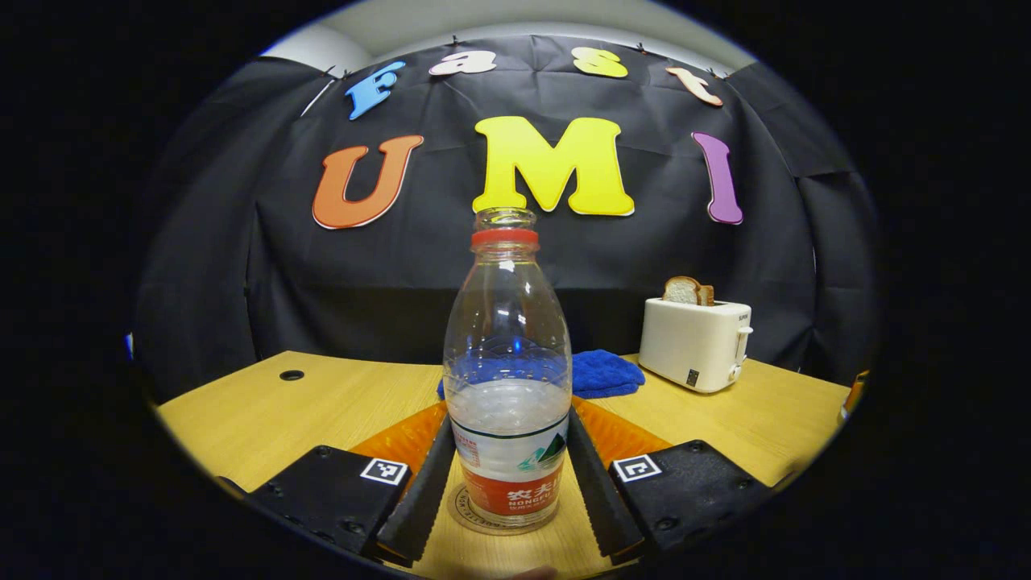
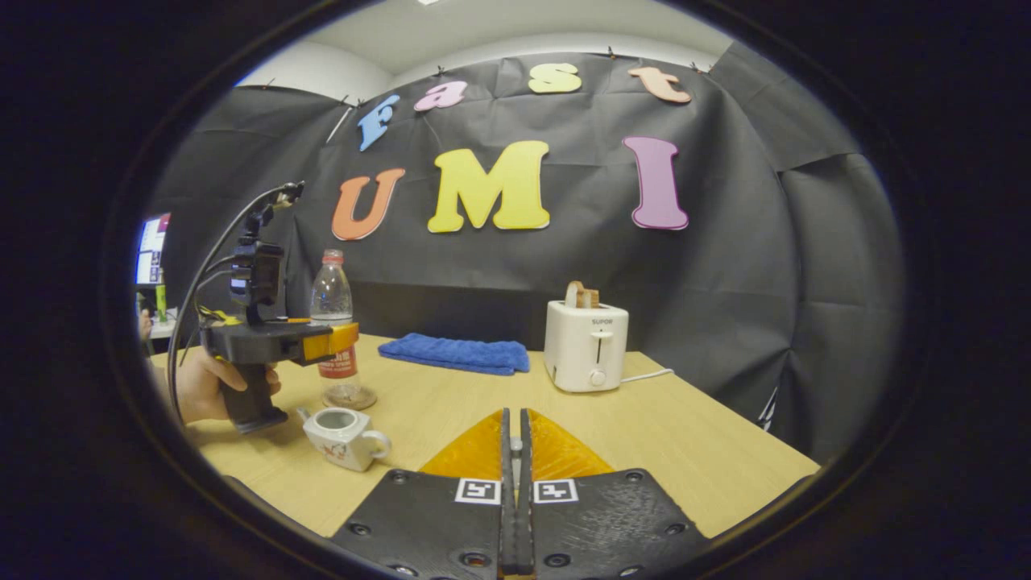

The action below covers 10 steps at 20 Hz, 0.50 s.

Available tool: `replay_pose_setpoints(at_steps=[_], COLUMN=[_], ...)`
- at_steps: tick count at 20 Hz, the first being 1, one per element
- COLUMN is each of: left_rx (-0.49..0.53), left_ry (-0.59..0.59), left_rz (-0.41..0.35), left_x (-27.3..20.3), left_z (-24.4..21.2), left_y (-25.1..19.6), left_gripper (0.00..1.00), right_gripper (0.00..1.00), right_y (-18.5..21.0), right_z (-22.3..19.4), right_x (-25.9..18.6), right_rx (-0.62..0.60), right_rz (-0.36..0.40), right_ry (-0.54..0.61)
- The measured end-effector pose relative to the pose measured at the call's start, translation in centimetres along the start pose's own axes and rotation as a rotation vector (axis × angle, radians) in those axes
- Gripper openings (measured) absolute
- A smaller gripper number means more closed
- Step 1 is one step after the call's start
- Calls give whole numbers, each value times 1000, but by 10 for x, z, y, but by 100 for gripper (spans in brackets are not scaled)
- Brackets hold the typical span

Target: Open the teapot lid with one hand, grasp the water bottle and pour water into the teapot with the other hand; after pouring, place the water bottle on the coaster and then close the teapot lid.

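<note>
Standing on its round coaster (image 1: 471,515), the clear plastic water bottle (image 1: 507,379) sits between the left gripper's (image 1: 507,491) parted jaws; a careless withdrawal could topple it. Right gripper (image 2: 512,451) jaws closed, apparently pinching something small; white ceramic teapot (image 2: 345,437) lidless.

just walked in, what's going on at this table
A person is working with two handheld grippers. The left gripper has its fingers on either side of the water bottle, which stands upright on the coaster, uncapped and partly filled. The teapot sits nearby with its lid off. The right gripper hovers shut over the table, holding something small that is hard to make out.
</note>
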<state>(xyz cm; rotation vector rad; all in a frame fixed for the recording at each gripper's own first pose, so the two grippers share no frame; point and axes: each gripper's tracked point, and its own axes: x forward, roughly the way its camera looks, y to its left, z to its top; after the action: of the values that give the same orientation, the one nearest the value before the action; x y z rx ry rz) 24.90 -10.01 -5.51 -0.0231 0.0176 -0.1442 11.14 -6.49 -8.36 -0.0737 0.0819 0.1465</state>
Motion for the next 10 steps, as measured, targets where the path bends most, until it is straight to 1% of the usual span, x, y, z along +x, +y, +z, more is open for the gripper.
replay_pose_setpoints(at_steps=[4, 6, 10], left_rx=[-6, -13, 16], left_ry=[37, 11, 34], left_rz=[13, 6, -1], left_x=[9, 10, 9], left_z=[-21, -19, -26], left_y=[9, 8, 5], left_gripper=[78, 78, 79], right_gripper=[0, 0, 0], right_y=[4, 6, 7], right_z=[-2, -5, -7], right_x=[2, 3, 5], right_rx=[-3, -7, -15], right_rz=[9, 12, 12], right_ry=[5, 12, 17])
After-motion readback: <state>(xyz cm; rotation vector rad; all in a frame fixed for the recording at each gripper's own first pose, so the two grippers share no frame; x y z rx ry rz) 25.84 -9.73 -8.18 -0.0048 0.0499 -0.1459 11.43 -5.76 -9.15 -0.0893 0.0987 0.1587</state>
